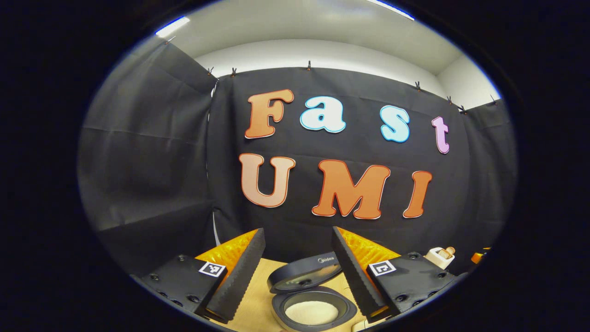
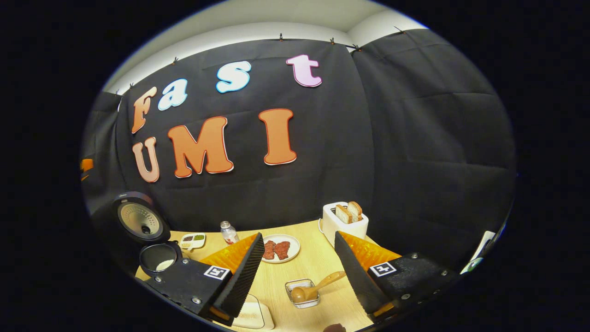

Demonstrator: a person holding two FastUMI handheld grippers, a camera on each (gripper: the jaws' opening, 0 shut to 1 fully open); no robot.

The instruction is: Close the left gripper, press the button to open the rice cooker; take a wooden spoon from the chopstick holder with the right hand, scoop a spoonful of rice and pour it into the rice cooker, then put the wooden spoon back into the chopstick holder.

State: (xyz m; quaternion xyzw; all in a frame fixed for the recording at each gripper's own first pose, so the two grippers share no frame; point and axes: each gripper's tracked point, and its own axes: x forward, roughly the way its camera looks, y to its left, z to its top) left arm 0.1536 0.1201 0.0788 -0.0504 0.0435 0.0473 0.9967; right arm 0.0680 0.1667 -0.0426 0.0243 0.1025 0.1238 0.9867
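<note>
In the left gripper view, the left gripper (image 1: 298,272) is hanging with its jaws spread wide, gripping nothing. Between and beyond its fingers, the rice cooker (image 1: 311,295) is sitting on the table (image 1: 256,295), lid raised, pale rice showing in the pot.

In the right gripper view, the right gripper (image 2: 298,272) is also standing open and empty. Far to its left, the rice cooker (image 2: 147,235) is standing with its lid up. Ahead between the fingers, a plate (image 2: 280,248) is carrying reddish pieces; nearer, the wooden spoon (image 2: 315,287) is lying tilted in a small clear container (image 2: 302,293). To the right, ahead, a toaster (image 2: 344,223) is holding bread.
</note>
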